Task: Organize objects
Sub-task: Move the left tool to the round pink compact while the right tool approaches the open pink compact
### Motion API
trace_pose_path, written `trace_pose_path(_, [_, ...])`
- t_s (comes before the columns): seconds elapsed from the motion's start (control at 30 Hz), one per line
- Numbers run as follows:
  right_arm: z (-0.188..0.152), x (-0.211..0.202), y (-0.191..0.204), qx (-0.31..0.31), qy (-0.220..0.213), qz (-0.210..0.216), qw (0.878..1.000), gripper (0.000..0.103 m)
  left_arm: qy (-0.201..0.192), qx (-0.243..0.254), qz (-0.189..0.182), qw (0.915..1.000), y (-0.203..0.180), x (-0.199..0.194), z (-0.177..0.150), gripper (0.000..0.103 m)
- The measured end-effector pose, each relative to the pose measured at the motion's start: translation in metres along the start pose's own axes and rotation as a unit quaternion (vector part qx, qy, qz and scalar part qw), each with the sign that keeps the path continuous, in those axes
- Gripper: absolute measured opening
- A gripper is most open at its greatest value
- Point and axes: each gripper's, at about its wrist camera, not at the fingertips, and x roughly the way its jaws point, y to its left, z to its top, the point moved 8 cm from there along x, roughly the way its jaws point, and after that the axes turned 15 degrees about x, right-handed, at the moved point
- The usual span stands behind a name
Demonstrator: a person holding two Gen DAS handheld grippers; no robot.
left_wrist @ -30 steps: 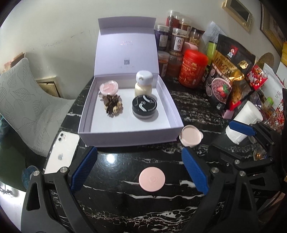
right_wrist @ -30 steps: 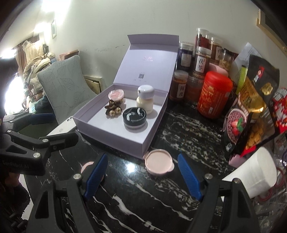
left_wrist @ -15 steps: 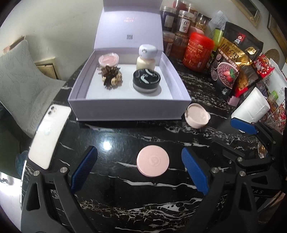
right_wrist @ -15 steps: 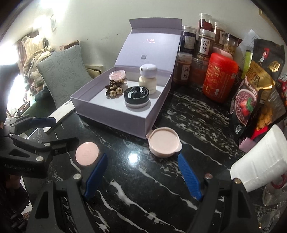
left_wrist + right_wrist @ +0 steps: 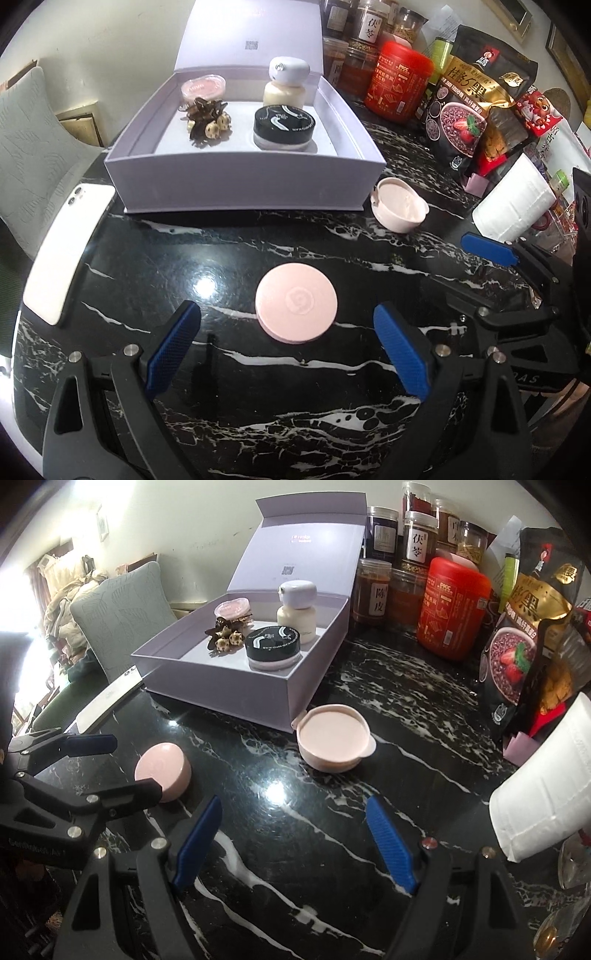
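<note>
step in hand: approach. my left tongs (image 5: 287,347) stand wide open and empty, the pink lid (image 5: 296,307) lying flat on the black marble table (image 5: 184,258) between the pads, not touched. my right tongs (image 5: 293,840) stand about half open, also empty, with the pink cup (image 5: 334,738) just ahead, next to the front corner of the open lilac box (image 5: 221,679).

next move, as i judge it: lower each pair around its item and close. the lid is low and flat, so the pads must reach the table.

readable writing: 1 jar (image 5: 421,541) reads 茯苓, 1 reads 陈皮; the red tub (image 5: 452,609) shows "picc".
</note>
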Motion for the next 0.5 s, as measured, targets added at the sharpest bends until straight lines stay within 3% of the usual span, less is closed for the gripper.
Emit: trace_pose_path(0.5, [0.008,0.019,-0.017,0.035,-0.001,-0.008,0.999,0.081,0.011,-0.003,-0.004,0.9999,0.000,0.021,-0.002,0.095])
